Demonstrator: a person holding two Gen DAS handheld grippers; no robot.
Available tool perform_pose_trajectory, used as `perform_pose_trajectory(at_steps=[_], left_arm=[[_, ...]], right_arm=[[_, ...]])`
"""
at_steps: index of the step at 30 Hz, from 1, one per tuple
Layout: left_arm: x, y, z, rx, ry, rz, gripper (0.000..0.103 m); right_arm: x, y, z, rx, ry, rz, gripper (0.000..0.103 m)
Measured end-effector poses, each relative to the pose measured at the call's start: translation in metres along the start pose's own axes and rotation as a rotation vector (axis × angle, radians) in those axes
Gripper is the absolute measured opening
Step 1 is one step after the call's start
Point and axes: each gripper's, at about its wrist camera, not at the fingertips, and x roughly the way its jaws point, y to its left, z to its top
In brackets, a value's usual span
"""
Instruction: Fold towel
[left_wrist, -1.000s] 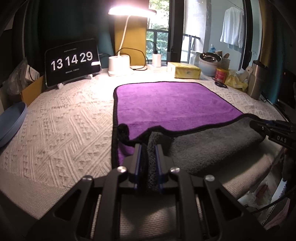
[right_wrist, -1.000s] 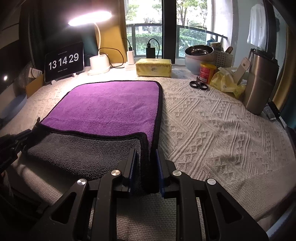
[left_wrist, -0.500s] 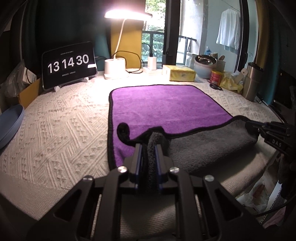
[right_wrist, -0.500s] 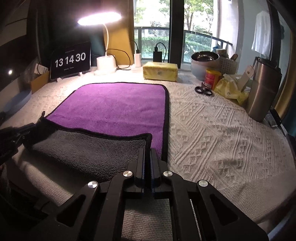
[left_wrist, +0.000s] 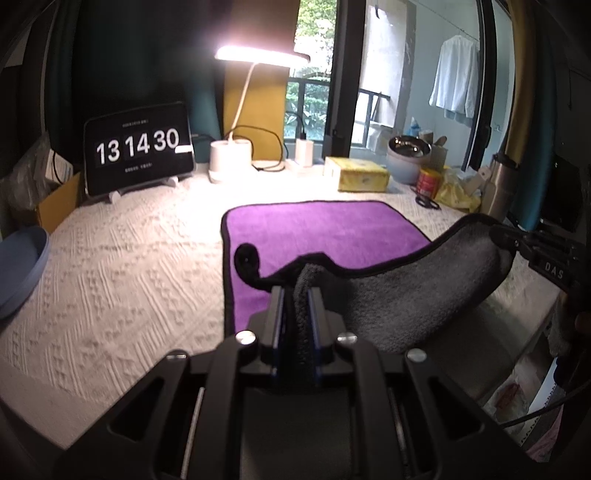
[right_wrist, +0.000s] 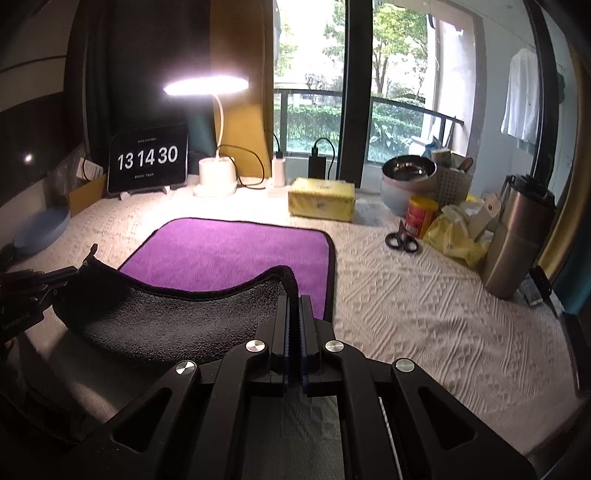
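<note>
Since a second ago, near edge of purple towel (left_wrist: 325, 229) has risen off the white textured tablecloth (left_wrist: 122, 266), grey underside showing, sagging between grips. Left gripper (left_wrist: 297, 295) clenched on lower-centre corner; right gripper (right_wrist: 294, 302) clamped on the other. Fold begun; carry-over to far edge remains. Count: one towel, two grippers.

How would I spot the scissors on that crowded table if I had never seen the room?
Start at the purple towel in the middle of the white patterned table and look right, toward the tall steel flask. Between them, just in front of the red can, lie the scissors. They alone are black and flat there, with two loop handles.
</note>
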Motion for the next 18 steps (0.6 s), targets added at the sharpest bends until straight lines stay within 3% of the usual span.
perform_pose_trajectory(at_steps=[18], left_arm=[[0.011, 0.017, 0.056, 0.001, -0.102, 0.027, 0.013]], right_arm=[[0.015, -0.007, 0.051, -0.01, -0.096, 0.001, 0.005]])
